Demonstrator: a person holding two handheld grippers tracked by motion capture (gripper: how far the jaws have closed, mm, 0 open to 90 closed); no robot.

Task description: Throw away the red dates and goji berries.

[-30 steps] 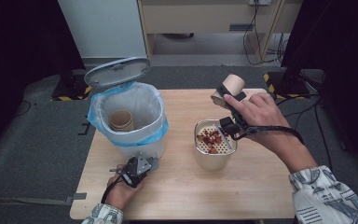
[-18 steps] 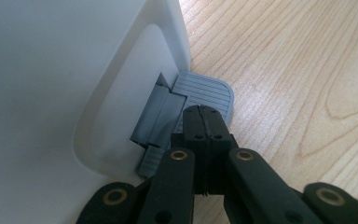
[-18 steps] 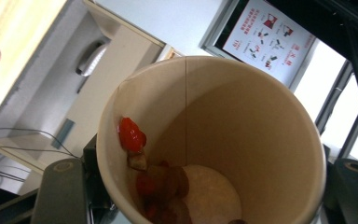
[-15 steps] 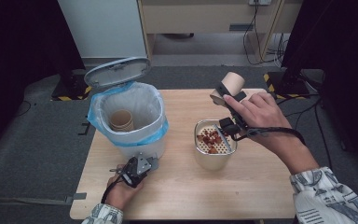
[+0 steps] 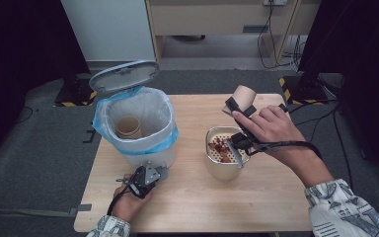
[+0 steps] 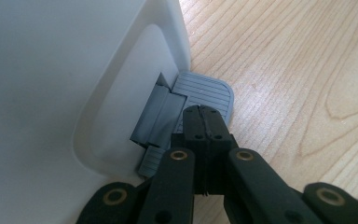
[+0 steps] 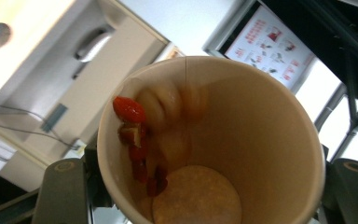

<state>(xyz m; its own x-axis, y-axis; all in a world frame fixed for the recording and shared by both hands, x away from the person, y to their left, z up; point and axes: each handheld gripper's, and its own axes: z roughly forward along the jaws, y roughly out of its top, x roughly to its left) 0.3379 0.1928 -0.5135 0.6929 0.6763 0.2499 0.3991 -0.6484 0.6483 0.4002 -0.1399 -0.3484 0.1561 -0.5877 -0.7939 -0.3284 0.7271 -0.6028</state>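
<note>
A person sits at a light wooden table (image 5: 192,197) with a handheld gripper in each hand. The left gripper (image 5: 143,180) rests low on the table just in front of a white pedal bin (image 5: 143,129) whose grey lid (image 5: 124,76) stands open; the bin is lined with a blue bag and has a brown paper cup (image 5: 128,127) lying inside. In the left gripper view, its two black jaws are pressed fully together with nothing between them, and their tips sit on the grey ribbed foot pedal (image 6: 204,92) that sticks out from the bin's base, with the bin's white wall rising just to the left of the jaws. The right gripper (image 5: 238,109) is raised above the table, its jaws clamped around the sides of a second paper cup (image 5: 243,95), which is tipped over with its mouth facing down towards a metal pot (image 5: 222,168) just below the jaws. The pot has a perforated strainer insert holding small red pieces (image 5: 220,146). In the right gripper view, looking into the held cup, more red pieces (image 7: 133,135) and pale slices cling to its inner wall, slightly blurred.
</note>
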